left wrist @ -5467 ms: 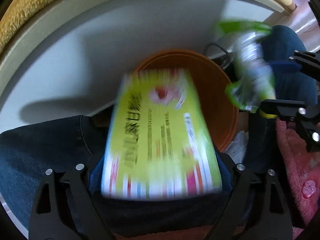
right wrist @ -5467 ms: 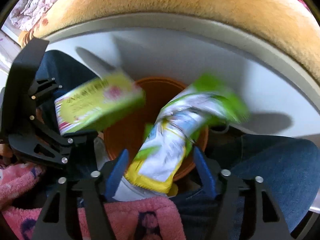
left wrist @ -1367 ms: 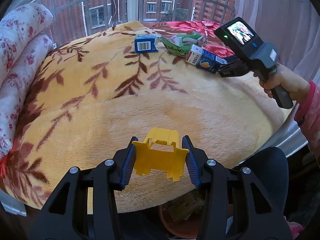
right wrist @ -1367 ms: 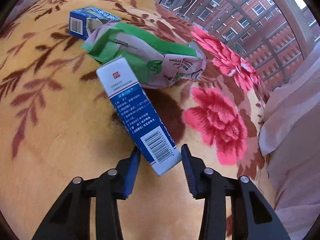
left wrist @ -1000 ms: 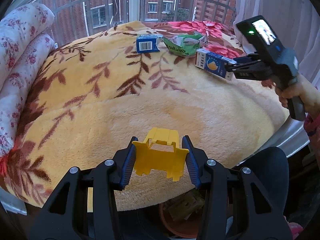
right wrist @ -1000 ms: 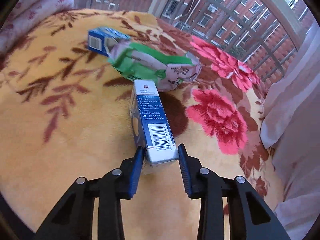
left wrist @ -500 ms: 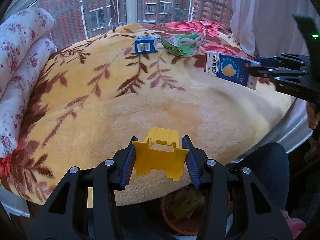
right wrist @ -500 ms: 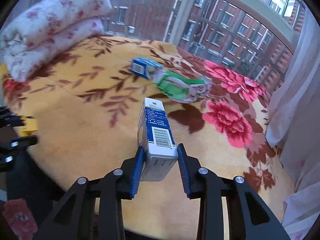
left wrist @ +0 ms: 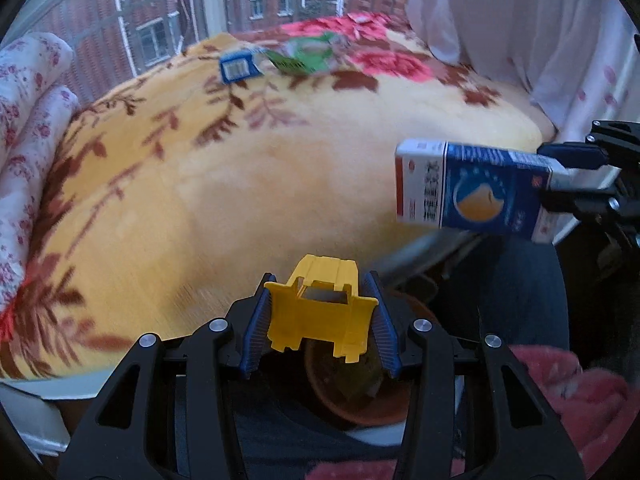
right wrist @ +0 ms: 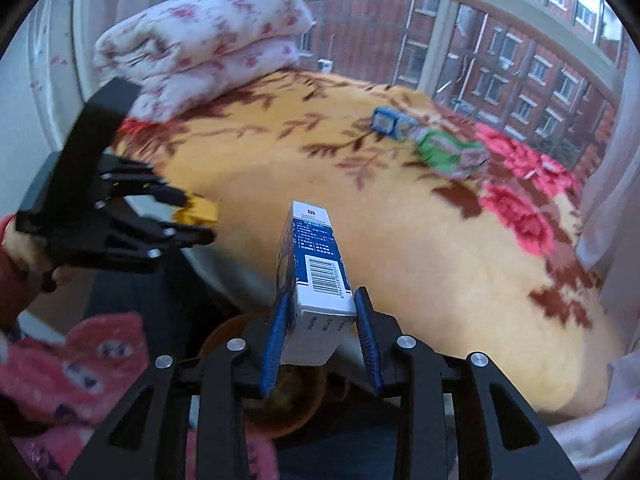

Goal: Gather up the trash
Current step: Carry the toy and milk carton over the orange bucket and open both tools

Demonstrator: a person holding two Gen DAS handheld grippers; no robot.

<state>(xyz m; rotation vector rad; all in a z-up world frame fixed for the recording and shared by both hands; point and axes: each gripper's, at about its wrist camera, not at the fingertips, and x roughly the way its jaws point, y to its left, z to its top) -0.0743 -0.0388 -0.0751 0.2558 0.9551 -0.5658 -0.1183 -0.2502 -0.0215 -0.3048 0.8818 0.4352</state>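
My left gripper [left wrist: 318, 330] is shut on a yellow plastic piece [left wrist: 318, 314], held over the orange bin [left wrist: 352, 396] that stands at the bed's edge. In the right wrist view the same gripper [right wrist: 190, 216] shows at the left with the yellow piece [right wrist: 200, 208]. My right gripper [right wrist: 320, 330] is shut on a blue and white carton [right wrist: 314, 276], above the bin [right wrist: 280, 400]. That carton [left wrist: 472, 190] hangs at the right of the left wrist view. On the far part of the blanket lie a small blue box [left wrist: 238, 67] and a green wipes pack [left wrist: 308, 56].
A yellow flowered blanket [left wrist: 240, 168] covers the bed. Folded floral quilts [right wrist: 200, 44] lie at its left end by the window. White curtains [left wrist: 520, 20] hang at the right. A person's dark trouser legs [left wrist: 520, 300] and pink garment [right wrist: 60, 368] flank the bin.
Both grippers have drawn back from the bed toward the bin. The right one carried the carton from the far blanket to the bed's edge. The left one shifted right with the yellow piece.
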